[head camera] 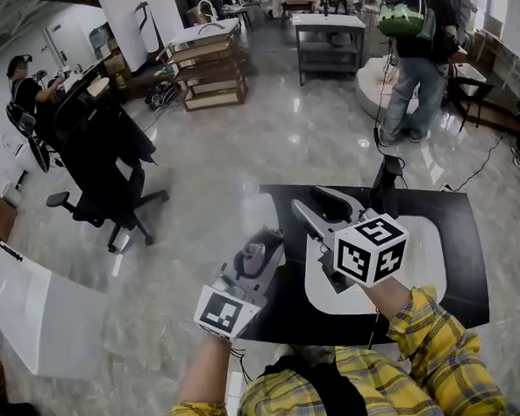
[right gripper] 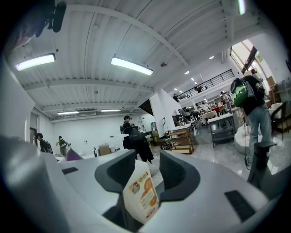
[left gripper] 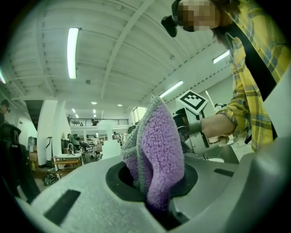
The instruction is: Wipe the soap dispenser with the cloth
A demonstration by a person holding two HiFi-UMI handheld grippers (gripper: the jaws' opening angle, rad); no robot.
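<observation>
My left gripper (head camera: 261, 247) is shut on a bunched purple and grey cloth (head camera: 255, 257). In the left gripper view the cloth (left gripper: 157, 152) stands up thick between the dark pads (left gripper: 119, 182). Just to its right, my right gripper (head camera: 327, 207) points level, away from me. A white soap dispenser (right gripper: 142, 195) with an orange label sits upright between its pads (right gripper: 177, 175), held clear of the table. The head view hides the dispenser behind the gripper's body. The two grippers are close side by side but not touching, and a purple tip of the cloth (right gripper: 72, 154) shows at the left of the right gripper view.
A black table (head camera: 459, 226) with a white mat (head camera: 425, 245) lies under my right arm. A black office chair (head camera: 108, 168) stands to the left on the glossy floor. A person with a green backpack (head camera: 413, 53) stands beyond the table. A white panel (head camera: 38, 313) lies at the left.
</observation>
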